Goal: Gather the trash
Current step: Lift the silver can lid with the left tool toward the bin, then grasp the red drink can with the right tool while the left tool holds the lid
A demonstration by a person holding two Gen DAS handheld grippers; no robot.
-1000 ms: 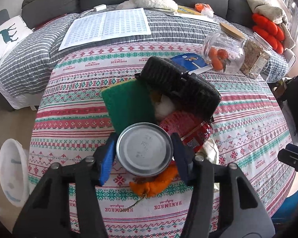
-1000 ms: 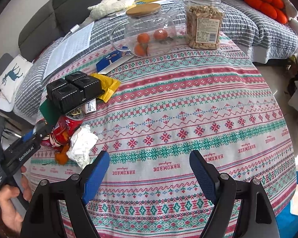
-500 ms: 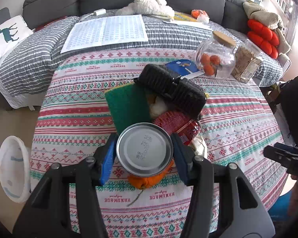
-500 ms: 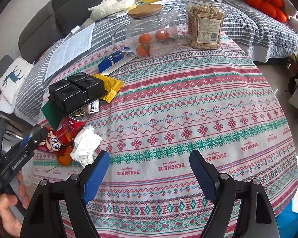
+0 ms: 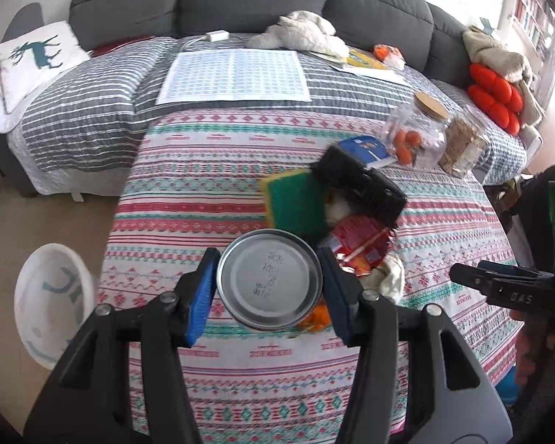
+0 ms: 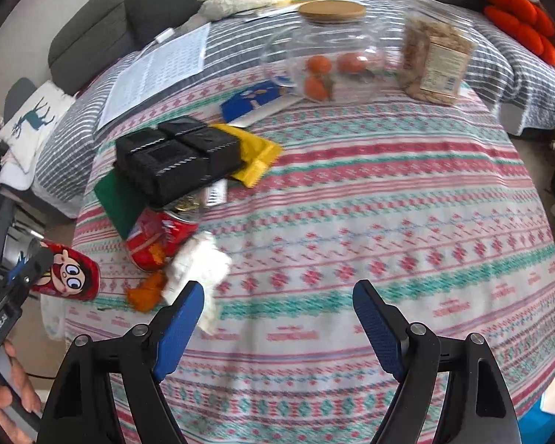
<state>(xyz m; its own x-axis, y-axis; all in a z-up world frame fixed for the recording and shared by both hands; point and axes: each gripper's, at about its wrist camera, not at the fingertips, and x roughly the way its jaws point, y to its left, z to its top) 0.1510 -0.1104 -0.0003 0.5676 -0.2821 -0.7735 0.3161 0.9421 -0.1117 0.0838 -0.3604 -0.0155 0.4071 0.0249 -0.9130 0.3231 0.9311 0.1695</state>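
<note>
My left gripper (image 5: pixel 270 288) is shut on a red cartoon-printed can (image 5: pixel 270 280), whose silver base faces the camera; the right wrist view shows that can (image 6: pixel 70 272) lifted off the table's left edge. Behind it lie a crushed red soda can (image 6: pixel 155 238), a crumpled white tissue (image 6: pixel 199 264), an orange peel (image 6: pixel 144 292), a green sponge (image 5: pixel 296 203) and a yellow wrapper (image 6: pixel 257 157). My right gripper (image 6: pixel 277 327) stands open above the patterned tablecloth (image 6: pixel 388 222), its left pad close to the tissue.
A black ridged box (image 6: pixel 177 157) rests on the trash pile. Two jars, one with oranges (image 6: pixel 325 63) and one with snacks (image 6: pixel 436 63), stand at the table's far side beside a blue card (image 6: pixel 255 98). A white bin (image 5: pixel 51 296) sits on the floor left. A sofa bed lies behind.
The left gripper has risen and drawn back from the pile with the can. The right gripper has moved left, closer to the tissue.
</note>
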